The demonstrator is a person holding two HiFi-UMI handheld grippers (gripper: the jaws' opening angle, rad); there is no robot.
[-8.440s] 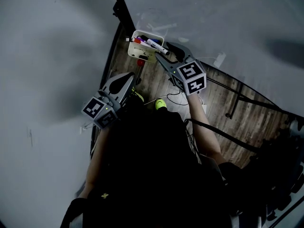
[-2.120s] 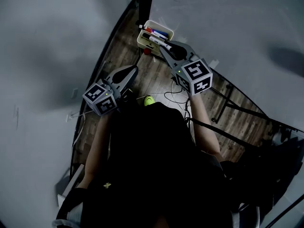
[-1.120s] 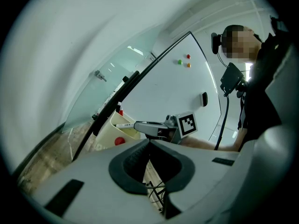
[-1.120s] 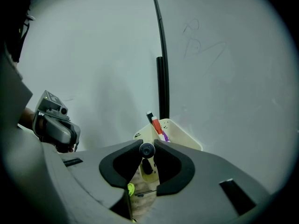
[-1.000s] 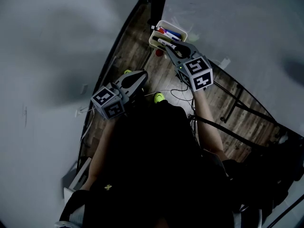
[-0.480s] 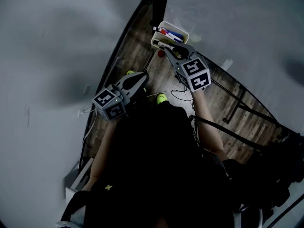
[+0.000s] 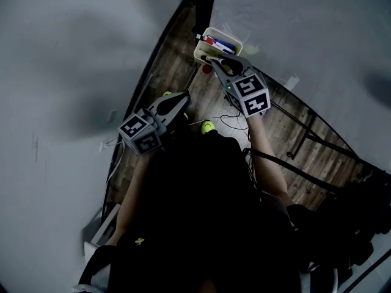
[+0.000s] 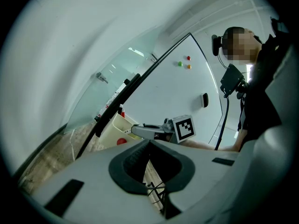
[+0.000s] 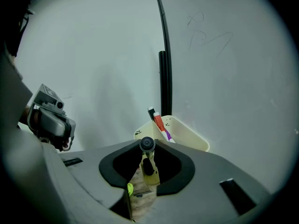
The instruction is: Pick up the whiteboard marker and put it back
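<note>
My right gripper is shut on the whiteboard marker, whose round black end shows between the pads in the right gripper view. Its tips rest at the near rim of the cream marker tray, which hangs on the whiteboard and holds red, blue and black markers. The left gripper view shows the same gripper reaching over the tray. My left gripper hangs lower left, away from the tray, jaws together with nothing in them.
The whiteboard stands at the right on black legs over a wooden floor. A red round piece sits below the tray. A yellow-green object and cables lie on the floor. Coloured magnets dot the board.
Since two seconds ago the head view has shifted. Over the last second both grippers keep their places, the right one staying shut on the marker at the tray.
</note>
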